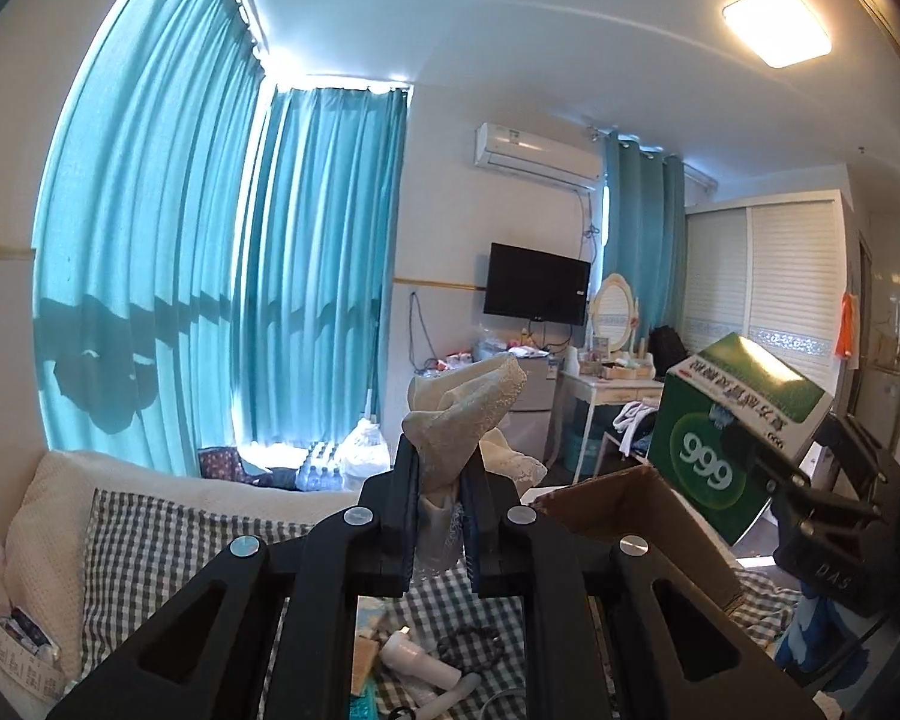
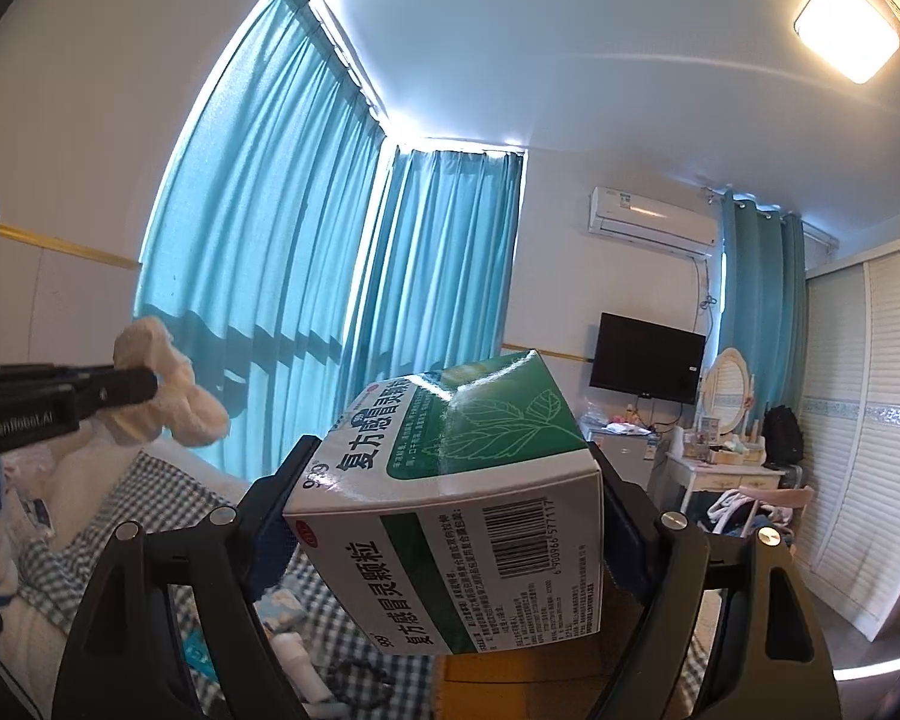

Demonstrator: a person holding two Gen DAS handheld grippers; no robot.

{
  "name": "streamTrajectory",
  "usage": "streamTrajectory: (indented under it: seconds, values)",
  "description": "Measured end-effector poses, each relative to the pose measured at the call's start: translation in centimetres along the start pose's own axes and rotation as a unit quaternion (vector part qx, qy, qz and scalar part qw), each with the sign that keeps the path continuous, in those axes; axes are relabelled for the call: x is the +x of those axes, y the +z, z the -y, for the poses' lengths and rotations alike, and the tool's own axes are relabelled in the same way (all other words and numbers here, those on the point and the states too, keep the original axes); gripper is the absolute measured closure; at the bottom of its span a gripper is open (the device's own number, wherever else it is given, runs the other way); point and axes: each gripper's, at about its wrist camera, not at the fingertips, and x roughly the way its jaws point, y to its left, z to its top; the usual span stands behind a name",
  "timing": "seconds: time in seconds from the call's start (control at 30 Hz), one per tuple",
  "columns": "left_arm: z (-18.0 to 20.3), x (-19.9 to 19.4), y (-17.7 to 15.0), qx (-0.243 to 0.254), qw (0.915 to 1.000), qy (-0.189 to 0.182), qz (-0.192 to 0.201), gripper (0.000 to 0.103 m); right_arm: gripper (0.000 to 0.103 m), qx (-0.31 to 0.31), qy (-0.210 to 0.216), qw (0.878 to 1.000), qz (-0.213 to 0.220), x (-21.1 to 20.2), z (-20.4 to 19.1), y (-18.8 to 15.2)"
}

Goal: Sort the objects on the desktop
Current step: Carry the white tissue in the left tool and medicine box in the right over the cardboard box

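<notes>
Above the checked bedspread (image 1: 150,540), both grippers are raised toward the room, each carrying something. The left gripper (image 1: 441,480) has its jaws clenched on a cream lace cloth (image 1: 462,414); the bunched fabric stands up out of the narrow gap between the jaws and flops over to the right. From the right wrist view the same cloth (image 2: 168,396) sticks out past the tip of the left gripper (image 2: 120,390) at the left edge, held off the bed in front of the teal curtains (image 2: 282,228).

The right gripper (image 2: 450,516) has its jaws spread wide and pressed against the two ends of a green and white medicine box (image 2: 450,498). The box lies with its long axis across the jaws, from left to right. It is tilted, with the green leaf-printed face up and away and the barcode face toward the camera. Its printed text reads upside down on the near face. In the left wrist view the medicine box (image 1: 732,432) hangs at the right, its "999" mark inverted, just above the open flap of a brown cardboard box (image 1: 630,516), with the right gripper (image 1: 810,480) behind it.

Small items lie on the bedspread below the left jaws, among them a white bottle (image 1: 414,654) and a dark bead string (image 1: 474,648).
</notes>
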Motion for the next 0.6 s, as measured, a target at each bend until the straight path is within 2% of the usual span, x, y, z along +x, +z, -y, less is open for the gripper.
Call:
streamTrajectory:
  seconds: [0.23,0.6]
  values:
    - [3.7,1.7,0.1,0.017,0.9996,-0.023,-0.006,0.091,0.021,0.0,-0.015,1.0,-0.012,-0.6,3.0,-1.8]
    - [11.3,6.7,-1.5,0.038,0.9944,-0.09,-0.04,0.091,0.021,0.016,-0.044,0.998,-0.029,0.2,7.7,-3.8]
